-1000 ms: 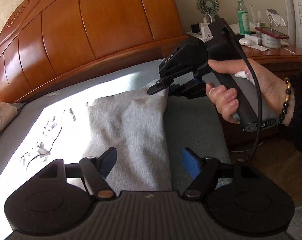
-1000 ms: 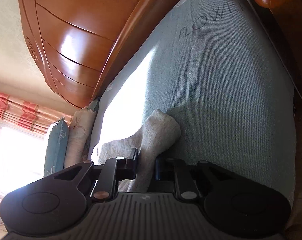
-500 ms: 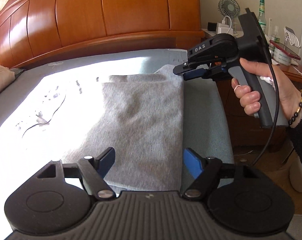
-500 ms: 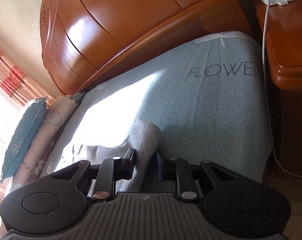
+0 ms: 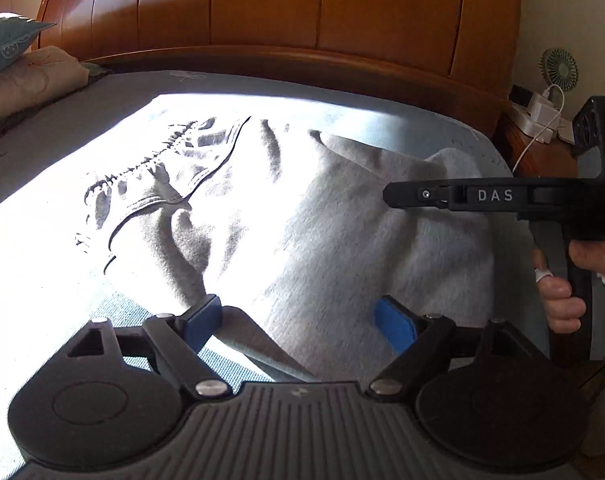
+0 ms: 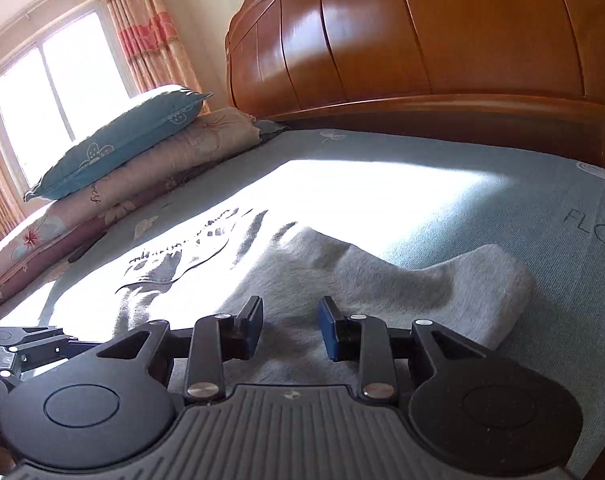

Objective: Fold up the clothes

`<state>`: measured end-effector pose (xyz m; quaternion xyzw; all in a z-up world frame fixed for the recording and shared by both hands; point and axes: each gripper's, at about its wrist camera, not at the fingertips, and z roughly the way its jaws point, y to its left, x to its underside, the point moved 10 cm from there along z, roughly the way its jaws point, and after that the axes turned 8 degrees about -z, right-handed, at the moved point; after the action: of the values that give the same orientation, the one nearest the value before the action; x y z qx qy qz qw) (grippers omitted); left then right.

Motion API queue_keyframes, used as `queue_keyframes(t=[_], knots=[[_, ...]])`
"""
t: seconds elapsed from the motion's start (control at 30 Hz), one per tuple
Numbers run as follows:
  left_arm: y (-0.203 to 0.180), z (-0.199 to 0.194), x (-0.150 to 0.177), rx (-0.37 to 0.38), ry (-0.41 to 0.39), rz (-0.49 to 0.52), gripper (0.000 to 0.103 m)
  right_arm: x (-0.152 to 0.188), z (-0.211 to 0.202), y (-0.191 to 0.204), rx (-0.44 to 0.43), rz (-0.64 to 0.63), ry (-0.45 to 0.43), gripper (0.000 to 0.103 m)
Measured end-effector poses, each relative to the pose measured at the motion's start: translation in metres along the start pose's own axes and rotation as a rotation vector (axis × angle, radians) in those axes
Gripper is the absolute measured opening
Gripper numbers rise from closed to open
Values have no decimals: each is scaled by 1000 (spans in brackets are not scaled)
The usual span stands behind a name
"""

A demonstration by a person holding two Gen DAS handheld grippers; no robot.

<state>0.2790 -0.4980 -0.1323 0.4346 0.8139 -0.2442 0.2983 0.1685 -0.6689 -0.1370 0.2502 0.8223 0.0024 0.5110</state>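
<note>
The grey garment (image 5: 342, 240) looked soft and limp, best pinched at an edge; the left gripper (image 5: 298, 320) and right gripper (image 6: 288, 330) had just been opening, empty.

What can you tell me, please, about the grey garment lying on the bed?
The grey garment looks like soft, fleecy knit. It lies partly folded and rumpled on the blue-grey bed cover, half in bright sunlight. A gathered, stitched band shows at its sunlit end, and a rounded folded corner lies towards the headboard. Neither gripper holds it: the left gripper and right gripper both stand open above the fabric.
</note>
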Motion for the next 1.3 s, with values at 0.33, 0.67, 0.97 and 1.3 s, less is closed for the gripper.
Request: queue_keyframes(t=[0.33, 0.67, 0.97, 1.3], knots=[[36, 14, -68, -73, -106, -80, 85, 1, -62, 15, 70, 113, -103, 61], [74, 34, -39, -121, 9, -221, 85, -11, -60, -9, 141, 60, -134, 65], [53, 8, -91, -84, -209, -164, 84, -12, -22, -92, 174, 215, -68, 32], [91, 52, -78, -223, -84, -155, 83, -21, -18, -57, 89, 160, -81, 36]])
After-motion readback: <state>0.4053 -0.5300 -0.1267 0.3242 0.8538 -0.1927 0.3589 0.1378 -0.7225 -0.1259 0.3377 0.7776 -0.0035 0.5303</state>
